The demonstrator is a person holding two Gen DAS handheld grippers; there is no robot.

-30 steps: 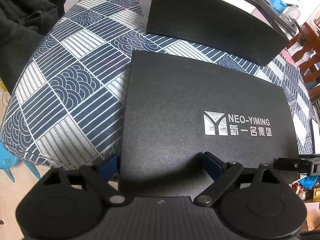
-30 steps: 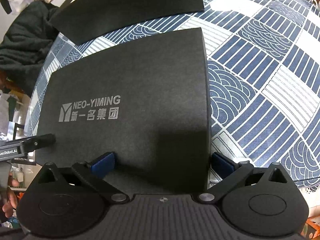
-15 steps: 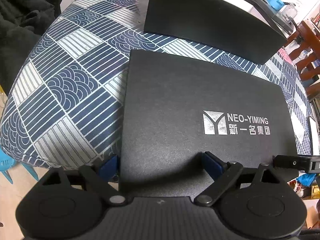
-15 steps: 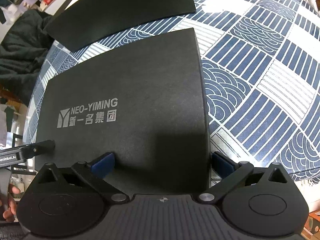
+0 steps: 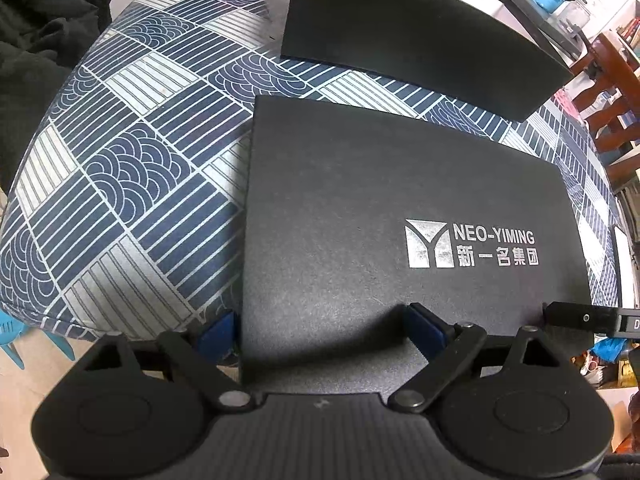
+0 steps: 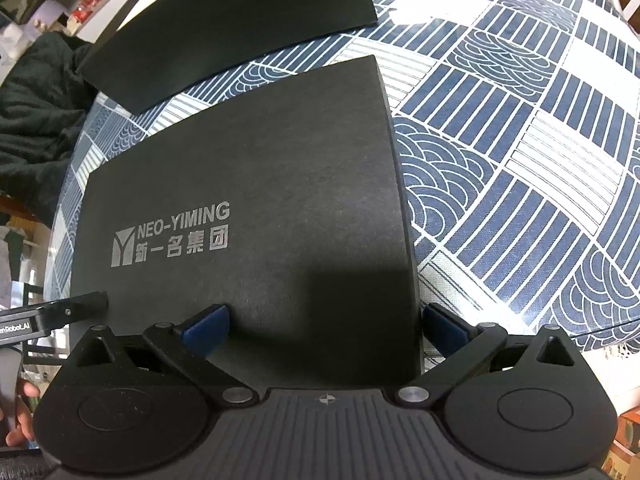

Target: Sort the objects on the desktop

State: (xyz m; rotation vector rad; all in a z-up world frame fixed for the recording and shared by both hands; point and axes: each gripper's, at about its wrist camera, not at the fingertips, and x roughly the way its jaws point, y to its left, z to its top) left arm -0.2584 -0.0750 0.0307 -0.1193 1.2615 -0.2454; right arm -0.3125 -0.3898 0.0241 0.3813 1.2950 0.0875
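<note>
A flat black box lid printed NEO-YIMING (image 5: 380, 208) (image 6: 256, 184) is held just above the patterned tablecloth, near its front edge. My left gripper (image 5: 320, 332) grips the lid's near left corner, one blue pad under it and one on top. My right gripper (image 6: 324, 324) grips the near right corner in the same way. Each gripper's tip shows in the other's view, the right one (image 5: 580, 318) and the left one (image 6: 76, 306). A second black box part (image 5: 400, 28) (image 6: 224, 20) lies behind on the table.
The blue and white patterned tablecloth (image 5: 132, 152) (image 6: 520, 140) covers the table. Dark clothing (image 5: 36, 40) hangs at the left edge. Wooden chairs (image 5: 608, 92) and shelves stand at the far right.
The lid has come a little nearer and lower in both views. Both grippers keep the same hold on its corners.
</note>
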